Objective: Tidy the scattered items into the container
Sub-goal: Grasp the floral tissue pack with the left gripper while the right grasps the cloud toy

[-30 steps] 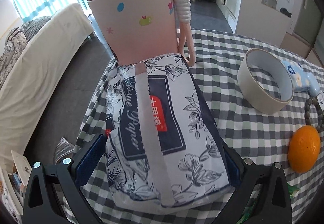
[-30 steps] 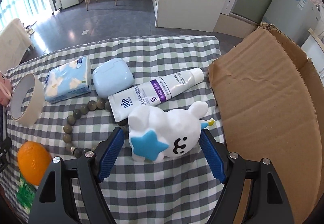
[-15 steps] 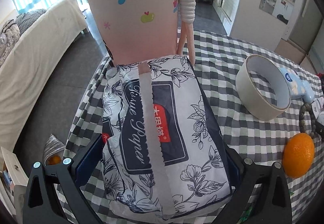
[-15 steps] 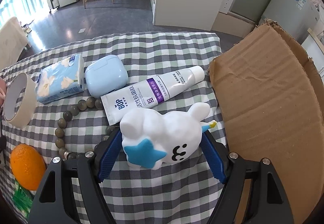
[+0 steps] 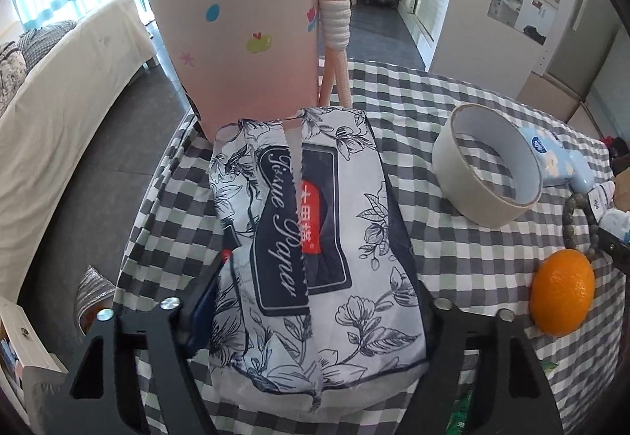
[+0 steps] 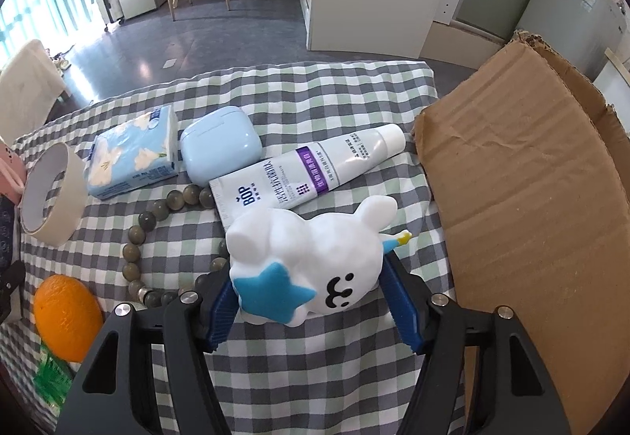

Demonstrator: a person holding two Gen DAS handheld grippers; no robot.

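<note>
My left gripper [image 5: 315, 313] is shut on a blue-and-white floral tissue pack [image 5: 311, 238], which lies on the checked tablecloth and touches a pink cup [image 5: 244, 37] behind it. My right gripper [image 6: 311, 301] is shut on a white cloud toy [image 6: 311, 261] with a blue star and holds it lifted over the cloth. The cardboard box [image 6: 523, 222] stands to the right of the toy, its flap facing me.
On the cloth lie a tape roll [image 5: 492, 167] [image 6: 51, 195], an orange [image 5: 561, 293] [image 6: 65, 317], a bead bracelet [image 6: 157, 234], a small blue tissue pack [image 6: 132, 155], a blue earbud case [image 6: 220, 149] and a BOP tube [image 6: 307, 171]. The table's left edge drops off beside the pink cup.
The right gripper has closed on the cloud toy and lifted it slightly. The left gripper has closed on the tissue pack, and its view has shifted a little.
</note>
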